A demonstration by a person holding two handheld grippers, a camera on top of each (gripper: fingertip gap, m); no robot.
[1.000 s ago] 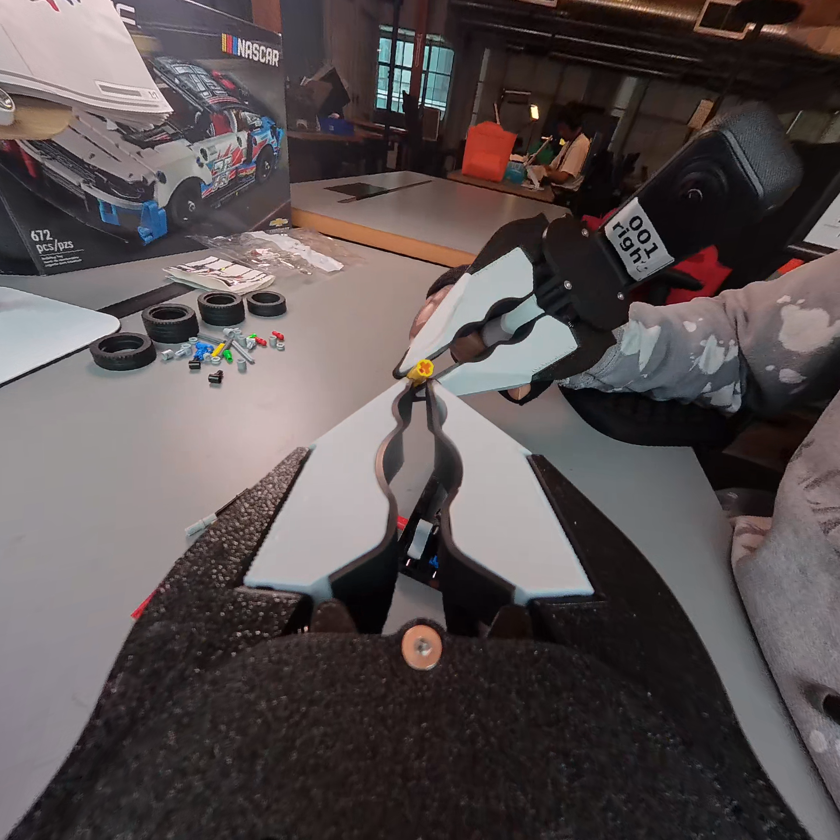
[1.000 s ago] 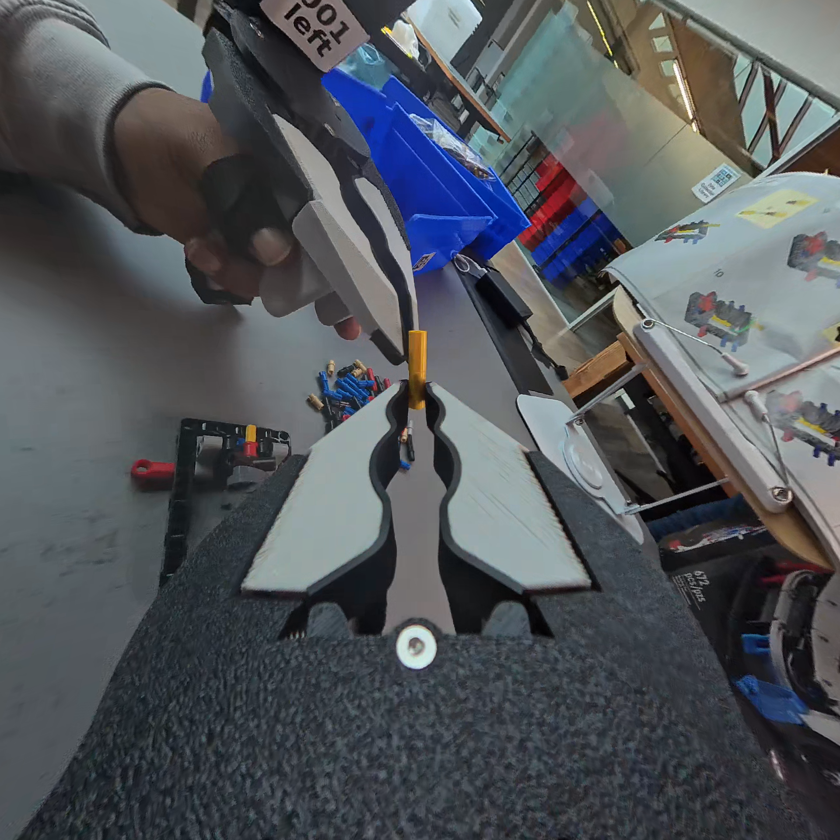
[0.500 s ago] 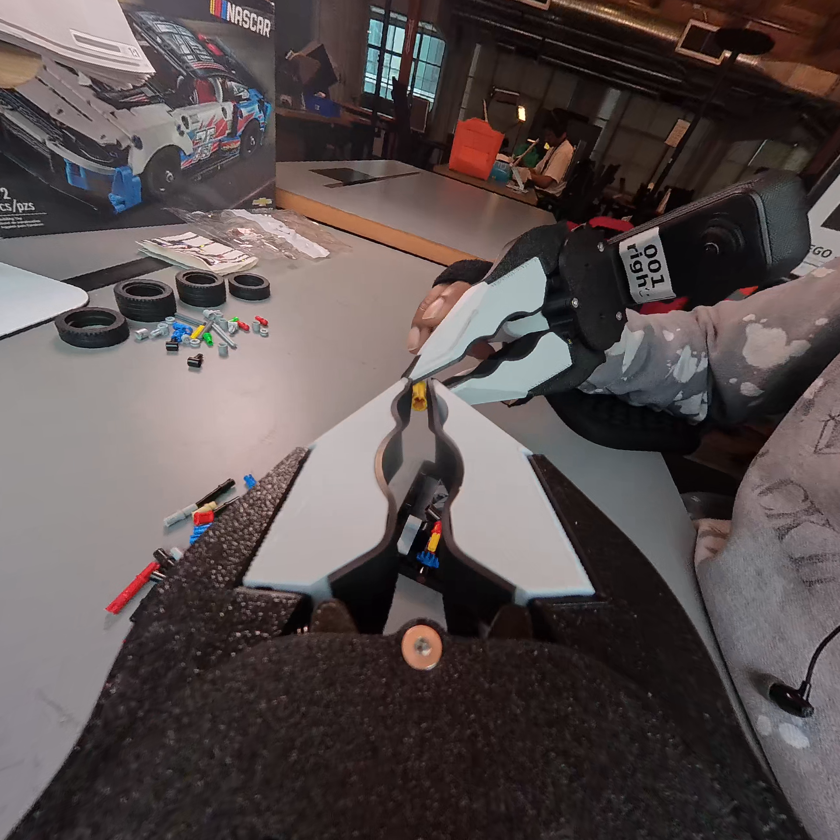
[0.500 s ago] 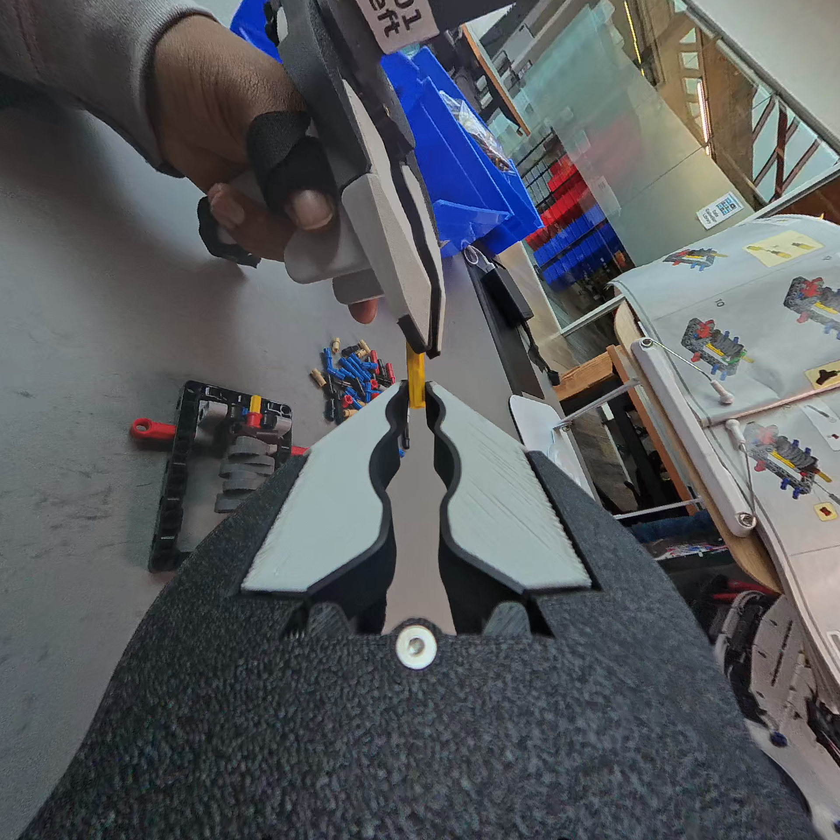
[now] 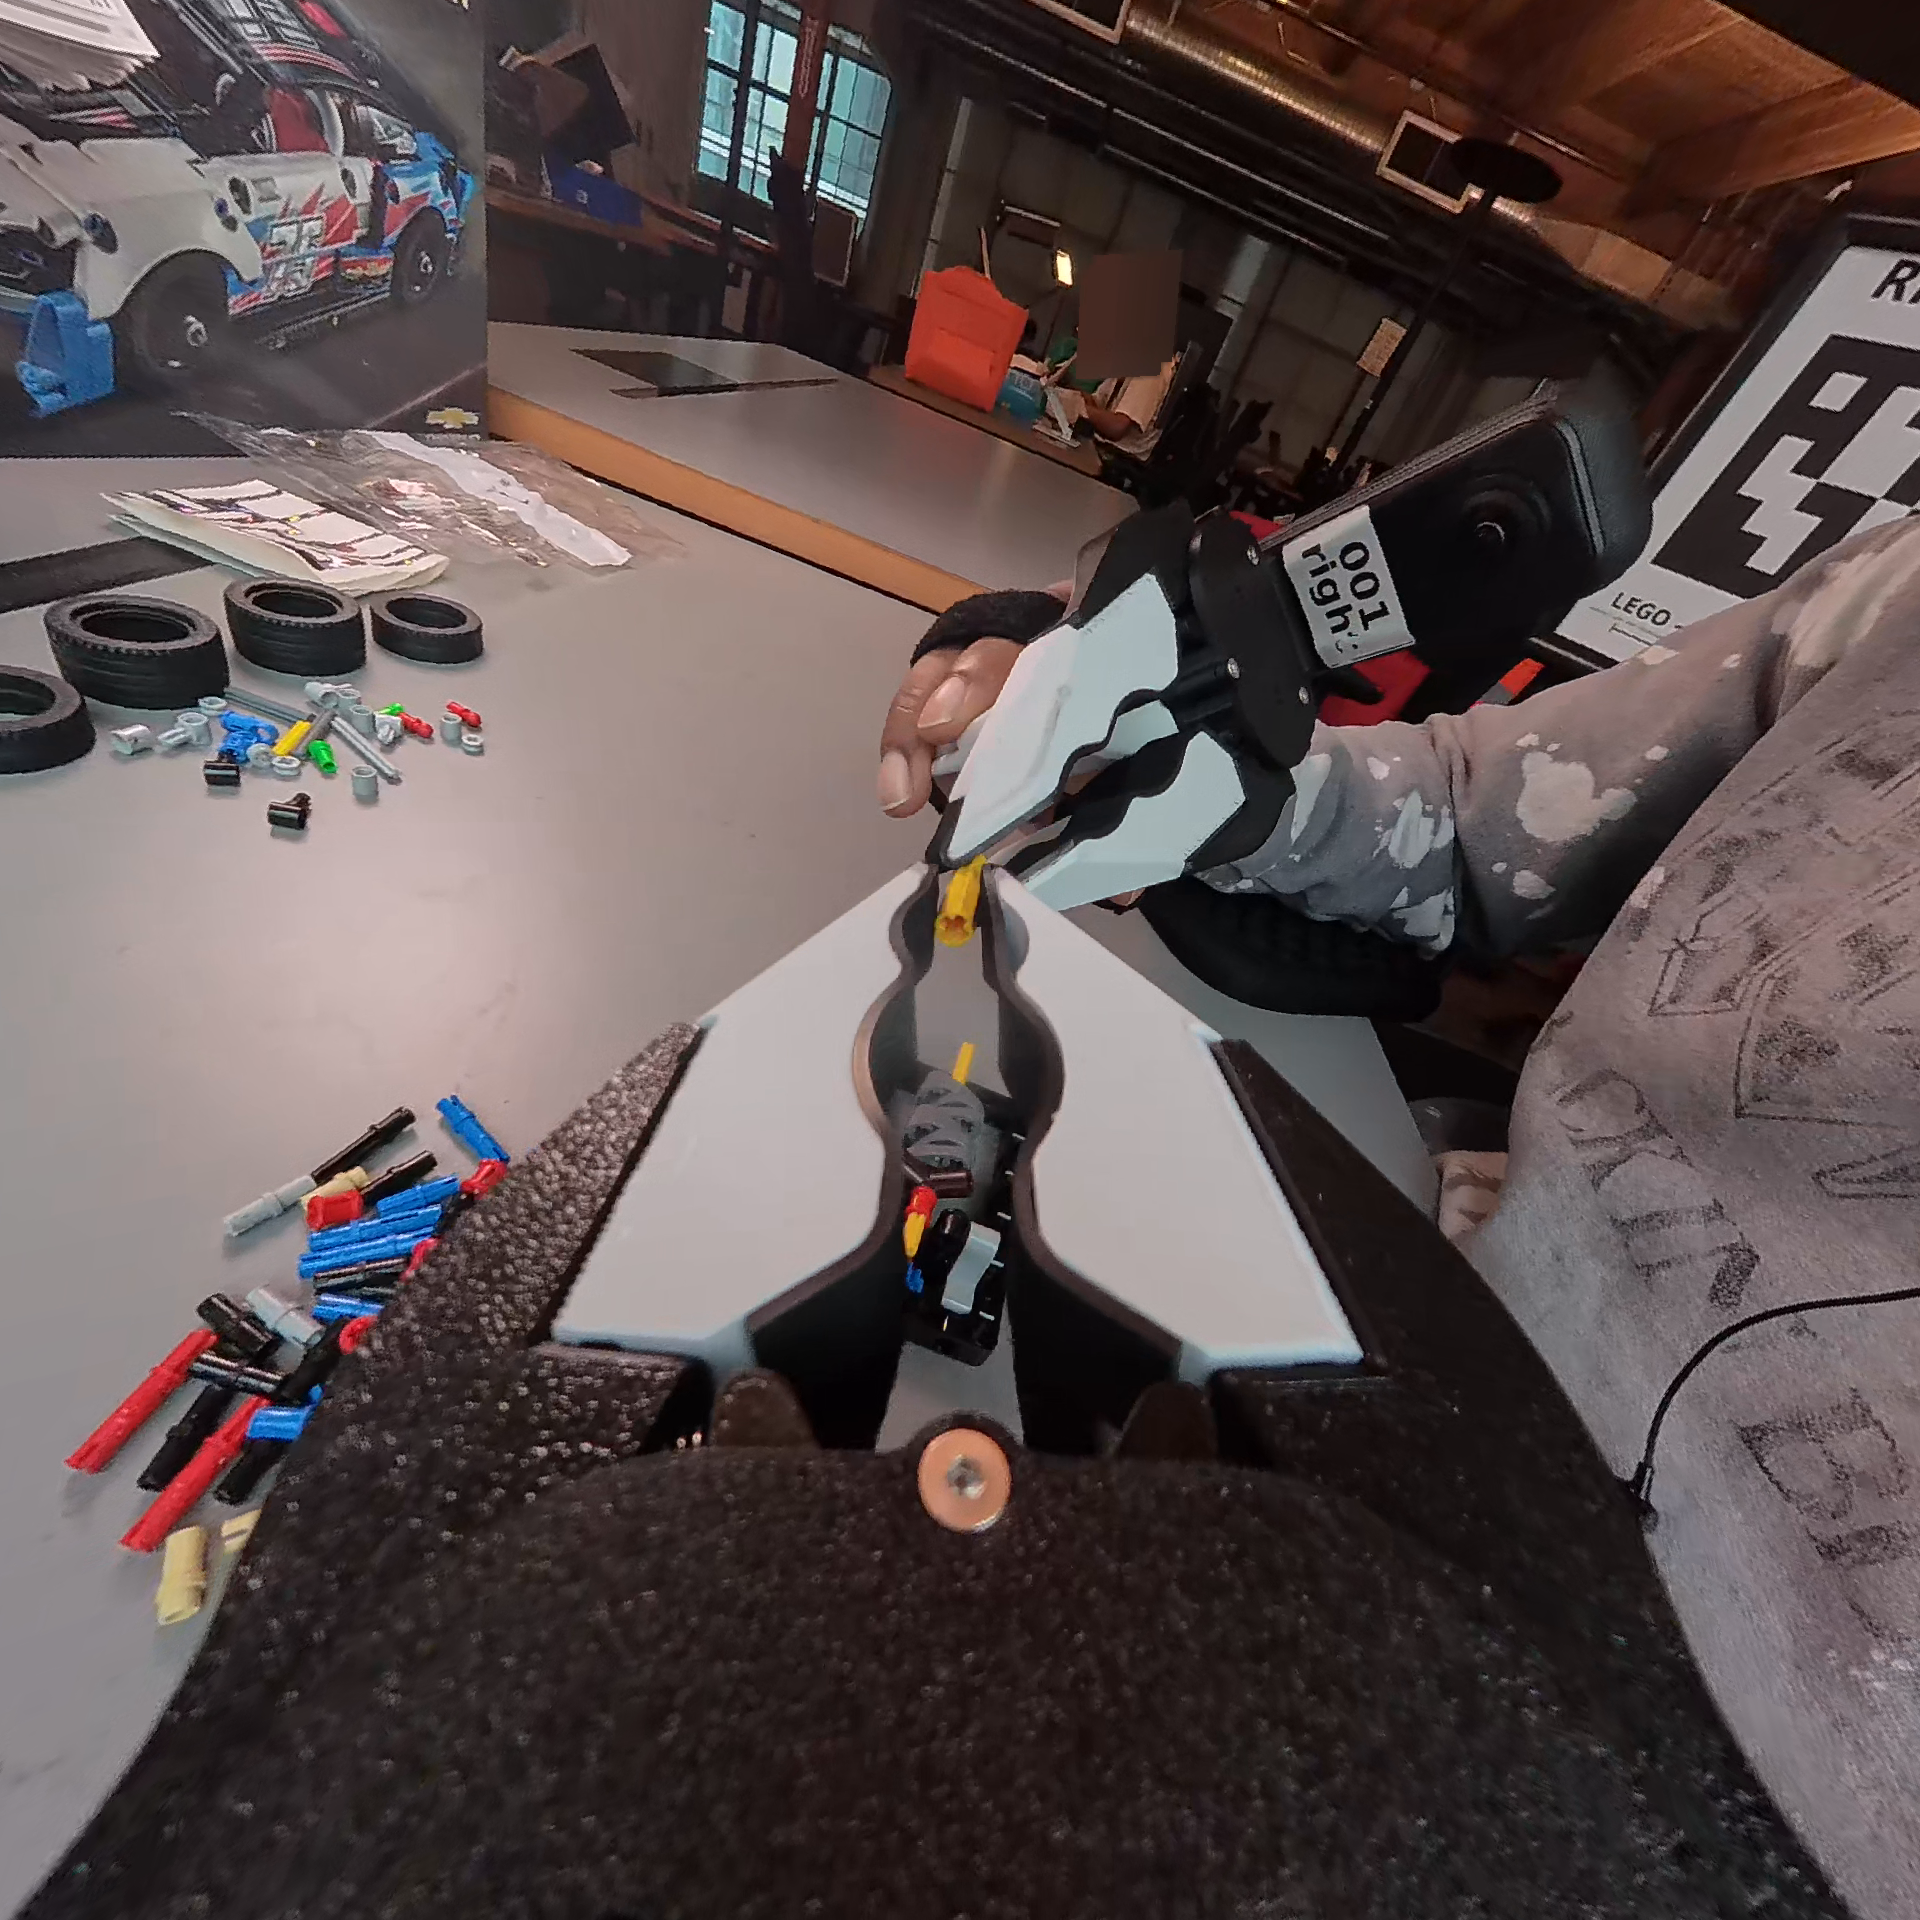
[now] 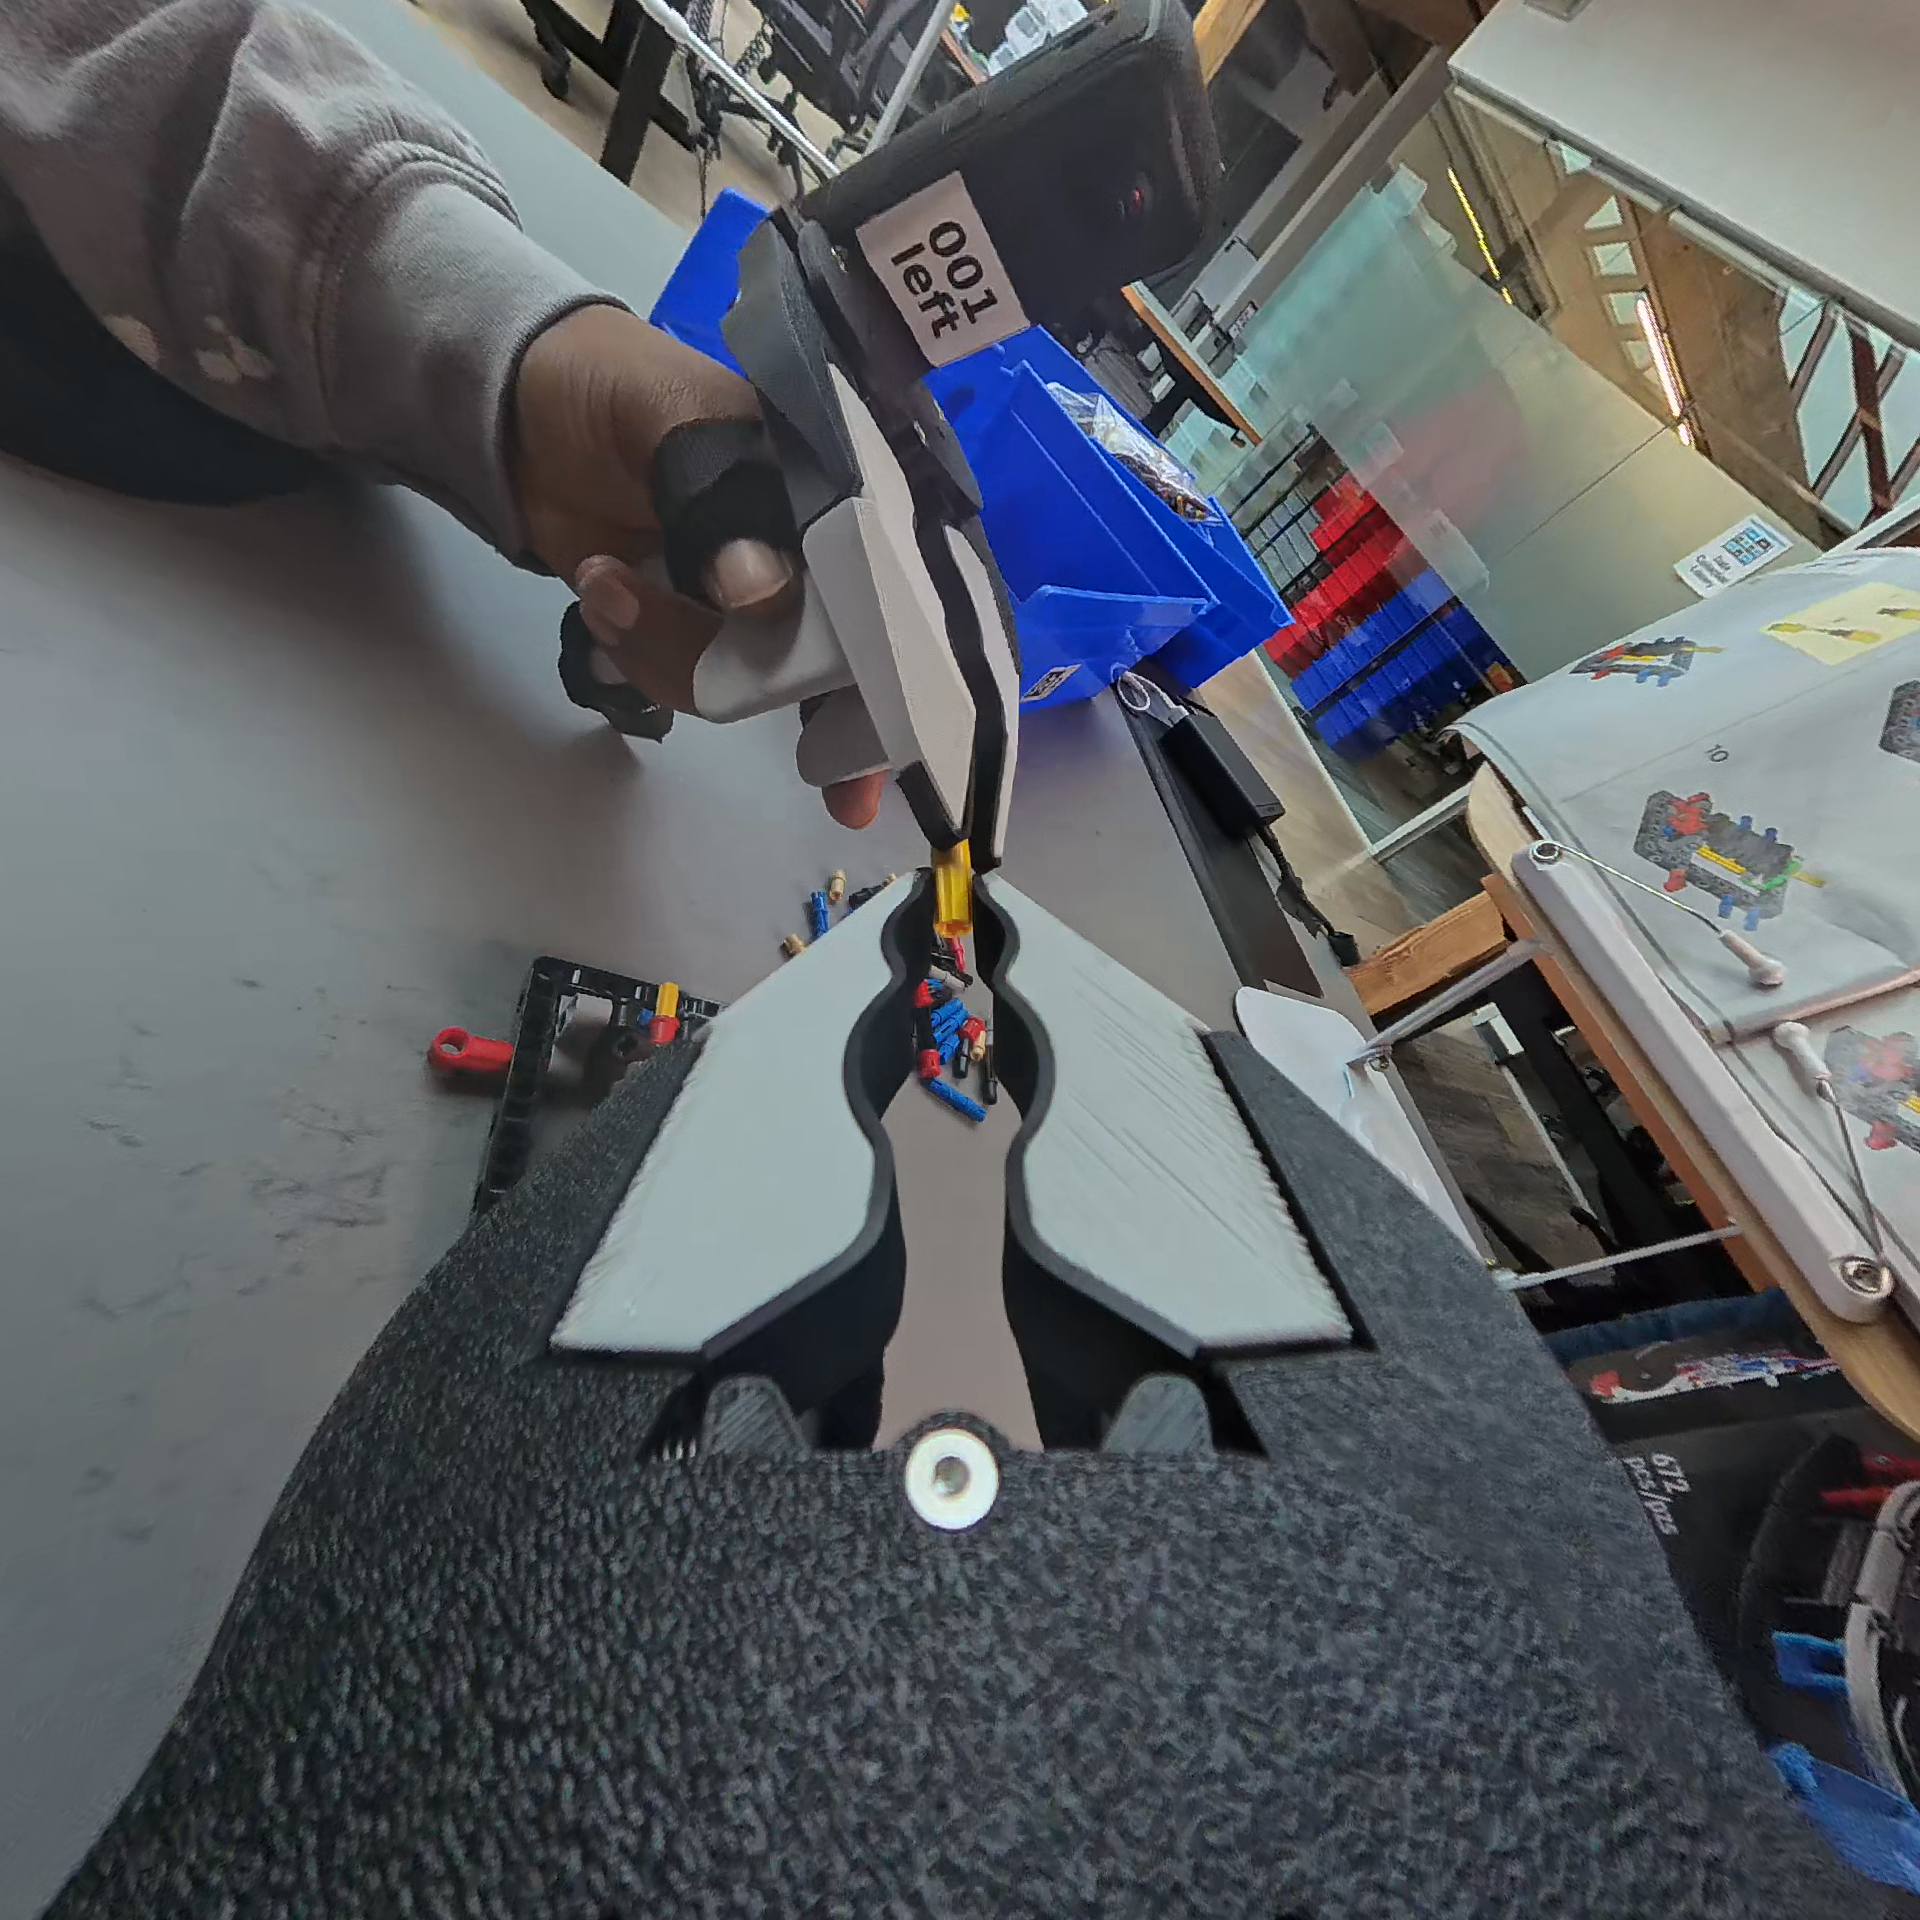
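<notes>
- Left gripper: fingertips pinched on one end of a short yellow axle pin, held above the grey table.
- Right gripper: tips closed on the same pin's other end, meeting the left gripper tip to tip.
- Below: black frame assembly; loose blue, red and black pins.
- Farther off: four black tyres; blue bin.

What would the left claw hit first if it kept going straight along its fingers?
The right claw, tip to tip just beyond the yellow pin that the left claw grips. Both seem to pinch that pin, so contact looks immediate, though depth is uncertain.
</notes>
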